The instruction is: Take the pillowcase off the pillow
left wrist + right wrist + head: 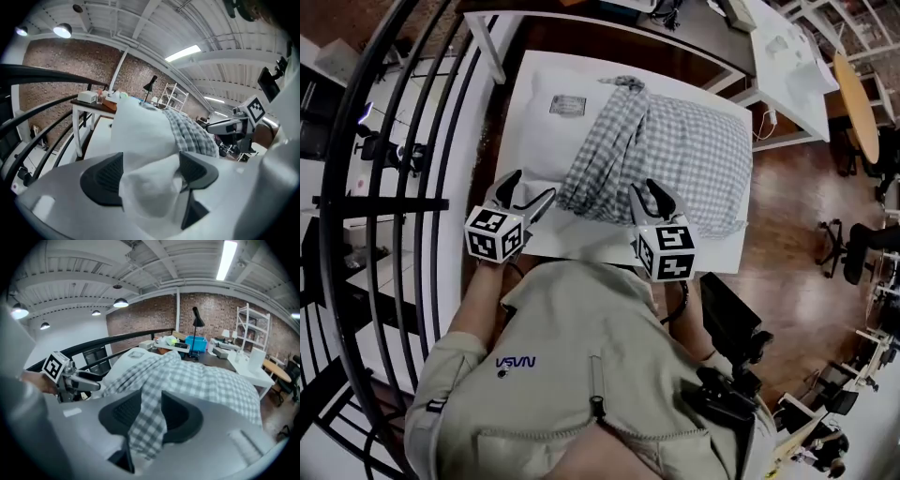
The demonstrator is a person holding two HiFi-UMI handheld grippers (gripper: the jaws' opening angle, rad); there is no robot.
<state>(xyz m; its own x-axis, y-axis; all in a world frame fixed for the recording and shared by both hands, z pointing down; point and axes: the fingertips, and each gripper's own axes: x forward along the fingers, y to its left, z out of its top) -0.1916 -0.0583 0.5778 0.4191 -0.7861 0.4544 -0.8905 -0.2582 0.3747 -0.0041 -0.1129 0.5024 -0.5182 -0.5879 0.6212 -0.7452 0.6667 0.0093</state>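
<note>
The pillowcase (675,150) is showing a grey and white check pattern and is lying bunched and wrinkled over the right part of the pillow (544,131). The left part of the pillow is lying bare and plain white, with a small label (567,105) on it. The pillow is lying flat on the white table (581,248), just in front of the person.

The left tool (530,190) is reaching to the near left corner of the pillow. The right tool (649,192) is reaching to the near edge of the pillowcase.

The head view is giving the whole layout, but it is not letting me see between the jaws. The left gripper view is showing this for the left tool (150,173): the jaws are standing wide apart and the white corner of the pillow (145,140) is filling the gap. The right gripper view is showing the right tool (150,416) with its jaws partly apart and a fold of the pillowcase (197,380) hanging between the pads.
</note>
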